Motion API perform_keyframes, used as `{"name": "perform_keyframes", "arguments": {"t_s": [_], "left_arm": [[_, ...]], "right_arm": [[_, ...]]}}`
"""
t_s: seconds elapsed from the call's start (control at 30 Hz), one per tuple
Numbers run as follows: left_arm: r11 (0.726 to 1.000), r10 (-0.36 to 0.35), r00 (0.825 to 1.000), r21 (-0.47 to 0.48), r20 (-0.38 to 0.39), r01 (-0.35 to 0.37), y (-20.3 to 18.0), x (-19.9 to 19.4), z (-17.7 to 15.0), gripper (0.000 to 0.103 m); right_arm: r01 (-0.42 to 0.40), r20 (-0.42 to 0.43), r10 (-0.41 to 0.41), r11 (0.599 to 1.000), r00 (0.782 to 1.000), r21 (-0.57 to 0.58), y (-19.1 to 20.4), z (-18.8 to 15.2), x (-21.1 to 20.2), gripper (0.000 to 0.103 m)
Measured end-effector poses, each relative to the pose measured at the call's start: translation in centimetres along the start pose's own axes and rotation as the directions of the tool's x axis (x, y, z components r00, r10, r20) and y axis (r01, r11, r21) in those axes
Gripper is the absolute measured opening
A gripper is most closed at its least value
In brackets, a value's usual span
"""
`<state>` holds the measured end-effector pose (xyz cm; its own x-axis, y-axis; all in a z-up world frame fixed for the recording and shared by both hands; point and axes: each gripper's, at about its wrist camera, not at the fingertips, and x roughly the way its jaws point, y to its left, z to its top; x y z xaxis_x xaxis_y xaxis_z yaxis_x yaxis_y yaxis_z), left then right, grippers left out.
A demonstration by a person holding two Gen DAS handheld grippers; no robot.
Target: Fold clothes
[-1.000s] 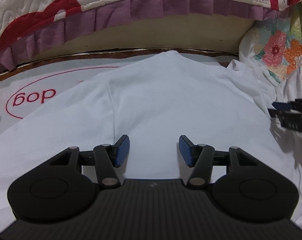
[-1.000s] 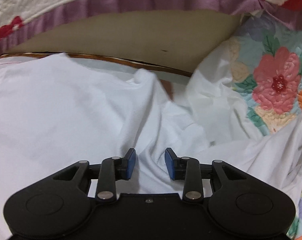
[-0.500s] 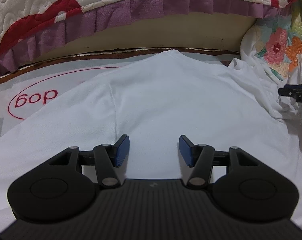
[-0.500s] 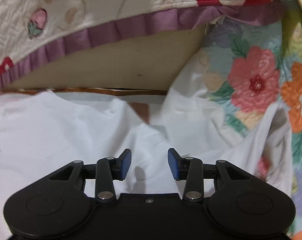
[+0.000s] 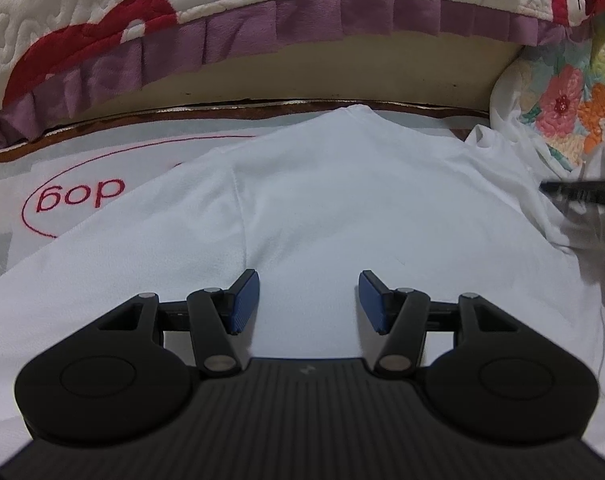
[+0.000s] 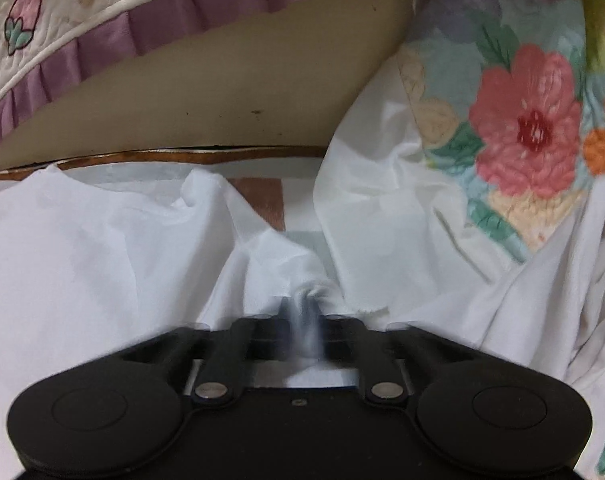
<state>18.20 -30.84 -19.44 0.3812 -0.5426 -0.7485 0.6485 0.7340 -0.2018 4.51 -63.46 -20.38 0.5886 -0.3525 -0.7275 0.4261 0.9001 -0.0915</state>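
The white shirt (image 5: 342, 208) lies spread on the mat (image 5: 30, 160). The right gripper (image 6: 302, 316) pinches a bunch of its right side, so lift slowly and keep the pinch tight. The left gripper (image 5: 308, 300) hangs over the middle, fingers wide.

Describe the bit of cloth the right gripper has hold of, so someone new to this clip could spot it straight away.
Start at the big pink flower on the quilted floral blanket, then drop down-left to the white cotton garment spread below it. The right gripper pinches a small bunched ridge of that white fabric. Unlike the smooth cloth around it, this spot is puckered into tight folds.
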Motion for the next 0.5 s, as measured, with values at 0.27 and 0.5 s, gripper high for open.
{"name": "perform_keyframes", "arguments": {"t_s": [0.27,0.5], "left_arm": [[1.000,0.014,1.000,-0.005,0.005,-0.013,0.0,0.2,0.2,0.054],[0.999,0.048,0.998,0.005,0.047,-0.049,1.6,-1.2,1.3,0.054]], "right_arm": [[0.163,0.092,-0.158,0.985,0.983,-0.056,-1.3,3.8,0.1,0.004],[0.287,0.061,-0.281,0.945,0.958,-0.154,-2.3,6.1,3.0,0.000]]}}
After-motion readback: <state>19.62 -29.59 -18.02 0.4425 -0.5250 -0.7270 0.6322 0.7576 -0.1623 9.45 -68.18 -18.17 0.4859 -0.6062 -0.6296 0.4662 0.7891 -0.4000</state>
